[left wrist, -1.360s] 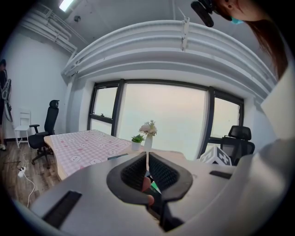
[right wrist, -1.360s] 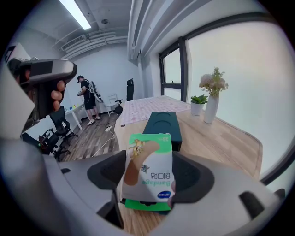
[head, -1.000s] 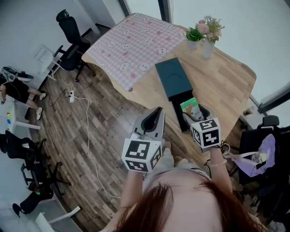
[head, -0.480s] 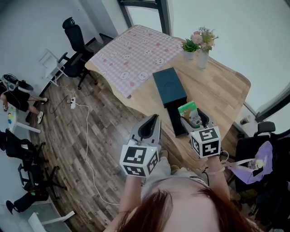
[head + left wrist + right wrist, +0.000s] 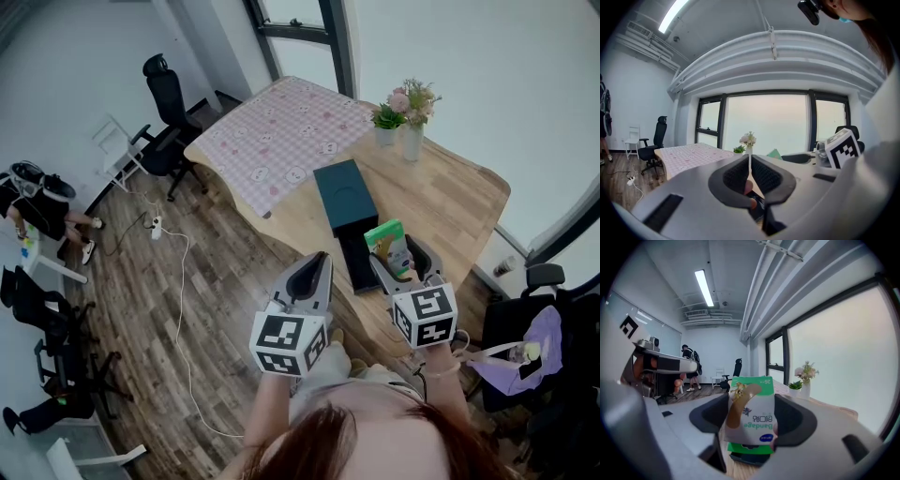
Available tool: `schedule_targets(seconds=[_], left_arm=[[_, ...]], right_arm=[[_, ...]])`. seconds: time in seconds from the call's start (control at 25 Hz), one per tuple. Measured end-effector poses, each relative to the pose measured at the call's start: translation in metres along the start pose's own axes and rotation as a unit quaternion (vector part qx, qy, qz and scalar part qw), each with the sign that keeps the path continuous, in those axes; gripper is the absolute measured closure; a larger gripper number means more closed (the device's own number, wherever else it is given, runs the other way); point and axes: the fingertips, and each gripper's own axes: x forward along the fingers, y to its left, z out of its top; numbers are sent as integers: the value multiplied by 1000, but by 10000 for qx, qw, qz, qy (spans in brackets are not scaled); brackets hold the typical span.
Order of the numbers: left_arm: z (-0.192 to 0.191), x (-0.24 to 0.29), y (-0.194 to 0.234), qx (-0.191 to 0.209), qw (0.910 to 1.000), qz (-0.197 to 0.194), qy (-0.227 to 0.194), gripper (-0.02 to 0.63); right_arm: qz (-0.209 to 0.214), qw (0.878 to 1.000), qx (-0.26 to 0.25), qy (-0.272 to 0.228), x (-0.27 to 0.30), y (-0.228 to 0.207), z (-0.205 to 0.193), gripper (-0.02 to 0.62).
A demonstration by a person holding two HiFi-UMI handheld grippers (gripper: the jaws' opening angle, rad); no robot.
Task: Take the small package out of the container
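Note:
The container is a dark teal box (image 5: pixel 342 190) on the wooden table (image 5: pixel 450 202), with a black tray (image 5: pixel 355 255) pulled out of its near end. My right gripper (image 5: pixel 403 258) is shut on the small green and white bandage package (image 5: pixel 388 238) and holds it just above the tray's right side. In the right gripper view the package (image 5: pixel 752 420) stands upright between the jaws, with the dark tray (image 5: pixel 747 459) below it. My left gripper (image 5: pixel 314 272) hovers left of the tray, off the table edge. It is shut and holds nothing (image 5: pixel 749 161).
A pink checkered cloth (image 5: pixel 281 131) covers the table's far left end. A flower vase (image 5: pixel 412 131) and a small potted plant (image 5: pixel 384 122) stand at the back. Office chairs (image 5: pixel 164 112) and a person (image 5: pixel 37 202) are on the left; a purple bag (image 5: pixel 511 352) lies at the right.
My right gripper has lifted the package a little up and away from the black tray. The left gripper has stayed shut and has hardly moved.

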Motion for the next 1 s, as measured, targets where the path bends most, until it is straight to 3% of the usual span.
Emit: schedule_targets(seconds=[0.32, 0.68, 1.0], left_arm=[[9, -26, -16, 48, 9998, 109, -149, 586], [11, -40, -35, 263, 9995, 75, -154, 586], [10, -39, -27, 255, 9996, -22, -127, 586]], right_arm=[[-11, 9978, -38, -667, -42, 3, 24, 291], [-172, 9939, -276, -1052, -71, 3, 34, 291], [-266, 9912, -413, -1230, -72, 11, 42, 291]])
